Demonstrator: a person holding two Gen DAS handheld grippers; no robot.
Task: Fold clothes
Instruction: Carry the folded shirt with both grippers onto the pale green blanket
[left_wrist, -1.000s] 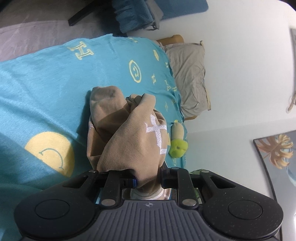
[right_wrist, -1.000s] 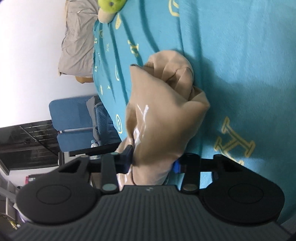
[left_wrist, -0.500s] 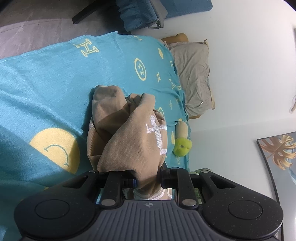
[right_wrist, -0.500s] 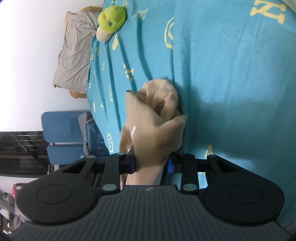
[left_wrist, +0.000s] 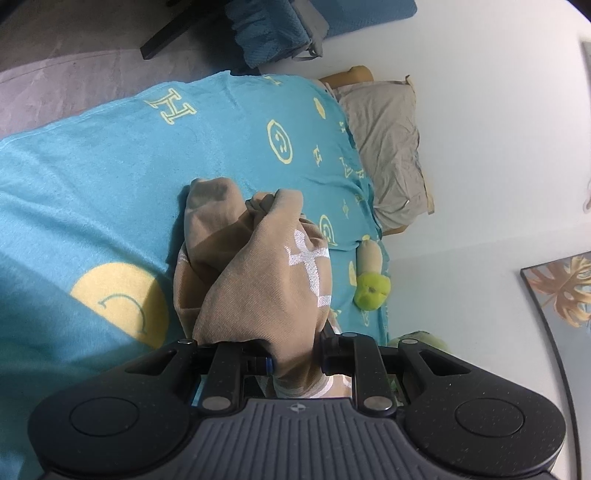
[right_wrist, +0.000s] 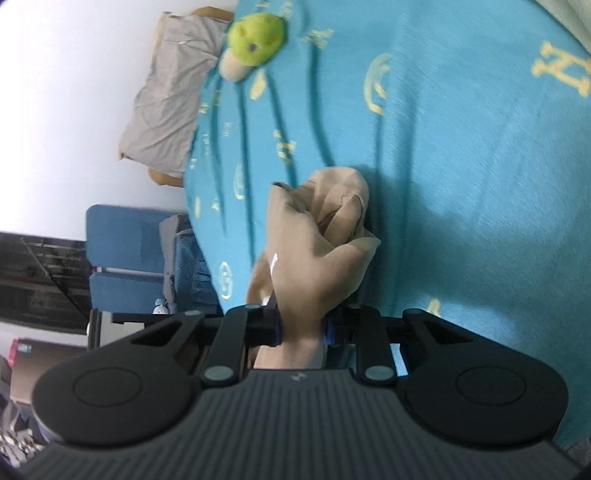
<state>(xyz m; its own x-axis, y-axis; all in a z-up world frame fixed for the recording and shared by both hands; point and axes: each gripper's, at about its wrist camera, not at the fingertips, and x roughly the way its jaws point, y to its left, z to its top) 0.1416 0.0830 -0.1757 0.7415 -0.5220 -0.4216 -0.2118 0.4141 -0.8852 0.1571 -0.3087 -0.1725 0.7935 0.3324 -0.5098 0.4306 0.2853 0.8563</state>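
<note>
Tan garment hung bunched over the teal blanket; grey pillow and green plush toy lay beyond. Left gripper clamped one bunch of the cloth, right gripper clamped another, jaws nearly closed.

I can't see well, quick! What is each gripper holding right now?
Left gripper: shut on the tan garment.
Right gripper: shut on the same tan garment.
</note>
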